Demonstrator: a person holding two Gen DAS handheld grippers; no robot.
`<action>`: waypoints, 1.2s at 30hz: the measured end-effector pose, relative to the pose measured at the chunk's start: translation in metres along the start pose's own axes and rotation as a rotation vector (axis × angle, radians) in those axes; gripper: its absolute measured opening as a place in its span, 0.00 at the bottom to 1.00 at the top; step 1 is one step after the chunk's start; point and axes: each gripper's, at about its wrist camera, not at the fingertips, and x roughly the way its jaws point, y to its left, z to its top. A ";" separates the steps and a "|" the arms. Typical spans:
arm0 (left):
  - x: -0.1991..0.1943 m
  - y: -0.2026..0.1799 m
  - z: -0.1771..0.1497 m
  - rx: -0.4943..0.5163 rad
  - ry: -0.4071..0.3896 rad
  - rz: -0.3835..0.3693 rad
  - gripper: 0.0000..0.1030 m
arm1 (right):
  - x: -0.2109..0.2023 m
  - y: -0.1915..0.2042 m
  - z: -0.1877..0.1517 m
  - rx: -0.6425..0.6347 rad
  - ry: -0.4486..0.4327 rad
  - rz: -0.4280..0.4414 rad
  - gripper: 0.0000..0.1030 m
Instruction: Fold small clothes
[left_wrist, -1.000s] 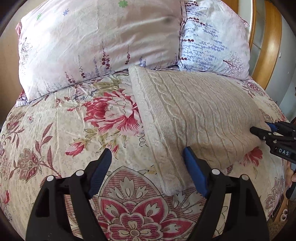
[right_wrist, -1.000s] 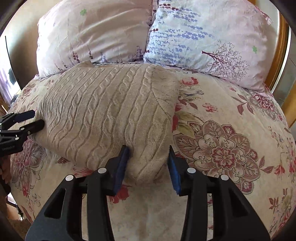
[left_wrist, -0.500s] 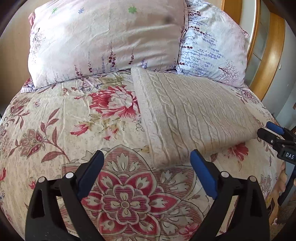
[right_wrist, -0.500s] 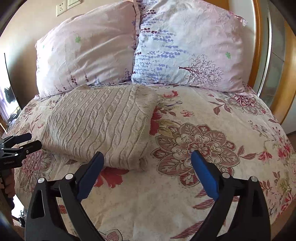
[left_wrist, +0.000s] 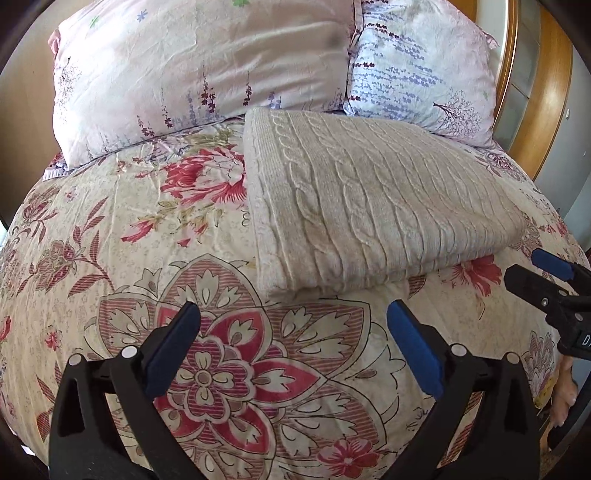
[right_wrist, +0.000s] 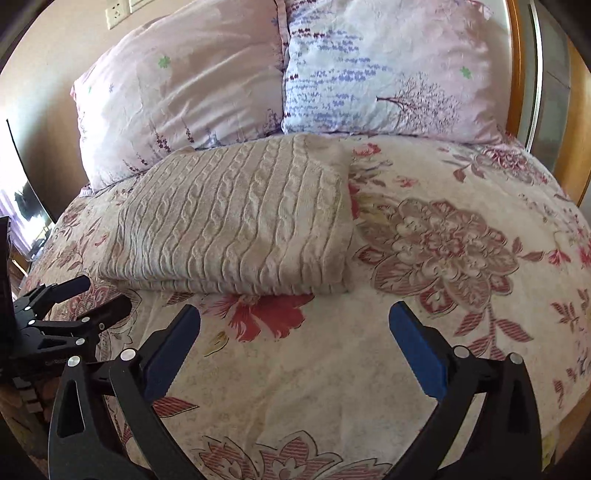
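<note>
A cream cable-knit sweater (left_wrist: 369, 199) lies folded into a flat rectangle on the floral bedspread (left_wrist: 110, 236), its far edge near the pillows. It also shows in the right wrist view (right_wrist: 240, 221). My left gripper (left_wrist: 293, 332) is open and empty, just short of the sweater's near left corner. My right gripper (right_wrist: 294, 330) is open and empty, a little back from the sweater's near edge. Each gripper shows in the other's view: the right one (left_wrist: 535, 269) at the right edge, the left one (right_wrist: 99, 295) at the left edge.
Two floral pillows, a pink one (left_wrist: 192, 66) and a bluish one (left_wrist: 417, 62), lean against the head of the bed. A curved wooden headboard (left_wrist: 546, 92) runs along the right. A wall socket (right_wrist: 114, 13) is above the pillows. The bedspread (right_wrist: 461, 240) spreads to the sweater's right.
Both grippers opened and let go of the sweater's near corners, then drew back from it. The sweater now lies flat and settled.
</note>
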 end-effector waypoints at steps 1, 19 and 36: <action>0.002 -0.002 0.000 -0.001 0.014 -0.001 0.98 | 0.004 0.002 -0.002 0.000 0.013 -0.007 0.99; 0.012 -0.011 -0.004 -0.009 0.021 0.065 0.98 | 0.023 0.018 -0.011 -0.082 0.038 -0.103 0.99; 0.010 -0.010 -0.005 -0.010 0.013 0.067 0.98 | 0.024 0.019 -0.012 -0.095 0.034 -0.106 0.99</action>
